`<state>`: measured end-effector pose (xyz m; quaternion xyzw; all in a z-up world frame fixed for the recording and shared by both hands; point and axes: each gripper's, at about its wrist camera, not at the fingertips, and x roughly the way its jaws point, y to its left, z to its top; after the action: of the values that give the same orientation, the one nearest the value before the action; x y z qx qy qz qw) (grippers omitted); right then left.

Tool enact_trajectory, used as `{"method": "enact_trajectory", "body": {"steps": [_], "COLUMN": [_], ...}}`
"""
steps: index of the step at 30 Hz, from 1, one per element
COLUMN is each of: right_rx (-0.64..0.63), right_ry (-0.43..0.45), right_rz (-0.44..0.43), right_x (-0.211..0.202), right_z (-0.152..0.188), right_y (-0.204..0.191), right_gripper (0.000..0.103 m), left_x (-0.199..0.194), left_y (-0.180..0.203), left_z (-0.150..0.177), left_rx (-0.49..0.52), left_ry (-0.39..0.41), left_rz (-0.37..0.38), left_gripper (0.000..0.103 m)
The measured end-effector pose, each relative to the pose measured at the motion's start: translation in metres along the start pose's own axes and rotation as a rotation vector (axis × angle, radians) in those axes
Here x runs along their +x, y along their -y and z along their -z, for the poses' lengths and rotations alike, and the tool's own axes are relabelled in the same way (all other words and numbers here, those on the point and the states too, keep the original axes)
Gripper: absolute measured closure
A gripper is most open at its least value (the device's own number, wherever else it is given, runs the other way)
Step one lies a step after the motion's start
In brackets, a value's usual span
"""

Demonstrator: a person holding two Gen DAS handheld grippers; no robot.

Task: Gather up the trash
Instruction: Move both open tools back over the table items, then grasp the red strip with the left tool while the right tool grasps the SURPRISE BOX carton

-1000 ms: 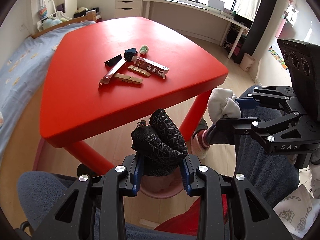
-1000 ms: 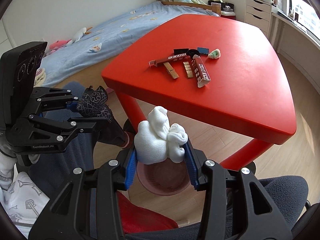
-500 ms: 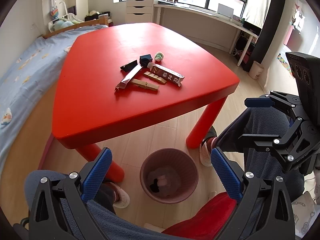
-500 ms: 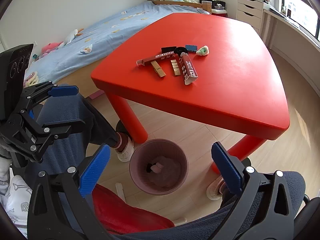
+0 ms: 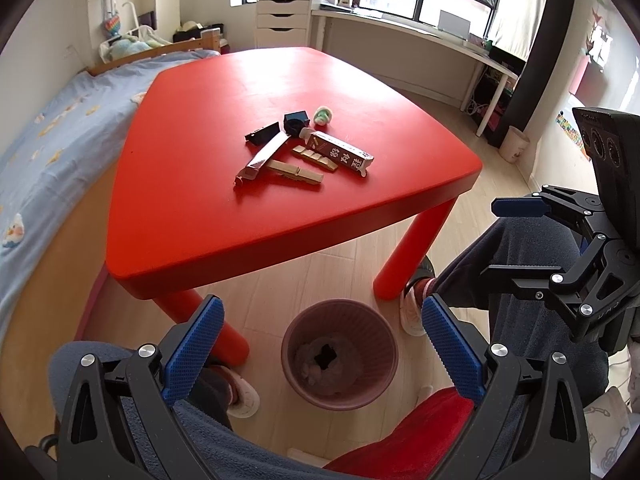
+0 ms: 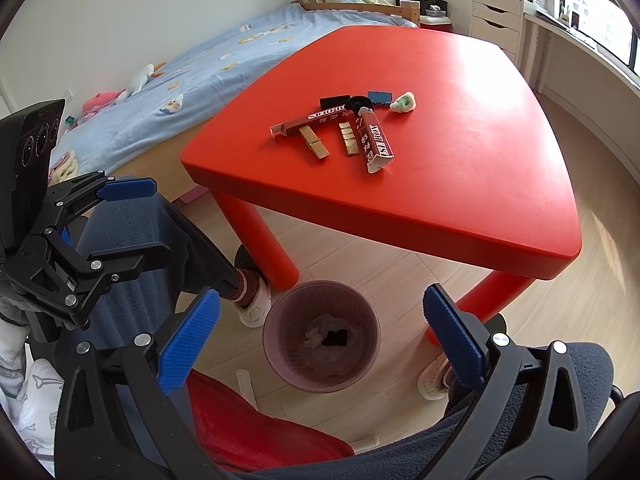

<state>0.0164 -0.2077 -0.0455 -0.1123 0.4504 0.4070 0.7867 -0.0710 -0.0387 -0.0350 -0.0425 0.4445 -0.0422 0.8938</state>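
A pink waste bin (image 5: 384, 344) (image 6: 280, 320) stands on the floor by the red table (image 5: 192, 216) (image 6: 460, 200). A white wad and a black wad lie inside it. My left gripper (image 5: 320, 344) and right gripper (image 6: 320, 332) are both open and empty, held above the bin. On the table lie a red-brown carton (image 5: 340, 154) (image 6: 374, 142), a long wrapper (image 5: 264, 156) (image 6: 308, 120), wooden clothespins (image 5: 294, 172) (image 6: 314, 142), small black and blue pieces (image 5: 296, 122) (image 6: 380, 97) and a green-white wad (image 5: 322, 115) (image 6: 403, 103).
A bed (image 5: 44, 136) (image 6: 192, 68) with blue sheets runs along the table's far side. The person's legs and shoes (image 5: 412, 312) (image 6: 252, 300) flank the bin. A white desk (image 5: 420, 40) and drawers (image 6: 496, 20) stand under the window.
Both grippers opened and dropped the black wad and the white wad into the bin, then rose and pulled back a little.
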Motion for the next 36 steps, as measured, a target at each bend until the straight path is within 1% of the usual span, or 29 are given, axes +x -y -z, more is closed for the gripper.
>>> {"method": "enact_trajectory", "body": {"steps": [8, 14, 20, 28, 34, 36], "right_rx": [0.003, -0.013, -0.052, -0.11, -0.162, -0.168], "right_ry": [0.015, 0.039, 0.035, -0.007, -0.075, -0.1], "right_rz": [-0.011, -0.001, 0.015, 0.045, 0.045, 0.045], "right_x": [-0.003, -0.006, -0.003, 0.017, 0.041, 0.051], "right_z": [-0.013, -0.037, -0.068, -0.108, -0.127, -0.13], "right_y": [0.004, 0.011, 0.019, 0.03, 0.033, 0.034], "right_gripper": [0.003, 0.003, 0.003, 0.003, 0.003, 0.003], "left_x": [-0.002, -0.004, -0.001, 0.022, 0.055, 0.069], "left_y": [-0.008, -0.021, -0.03, -0.043, -0.051, -0.054], "left_z": [-0.016, -0.041, -0.07, -0.11, -0.133, -0.139], "left_rx": [0.0, 0.002, 0.031, 0.07, 0.088, 0.095], "left_ry": [0.022, 0.053, 0.061, 0.032, -0.037, -0.078], "left_rz": [0.002, -0.009, -0.022, -0.03, -0.02, -0.007], "left_gripper": [0.008, 0.008, 0.008, 0.008, 0.008, 0.008]}}
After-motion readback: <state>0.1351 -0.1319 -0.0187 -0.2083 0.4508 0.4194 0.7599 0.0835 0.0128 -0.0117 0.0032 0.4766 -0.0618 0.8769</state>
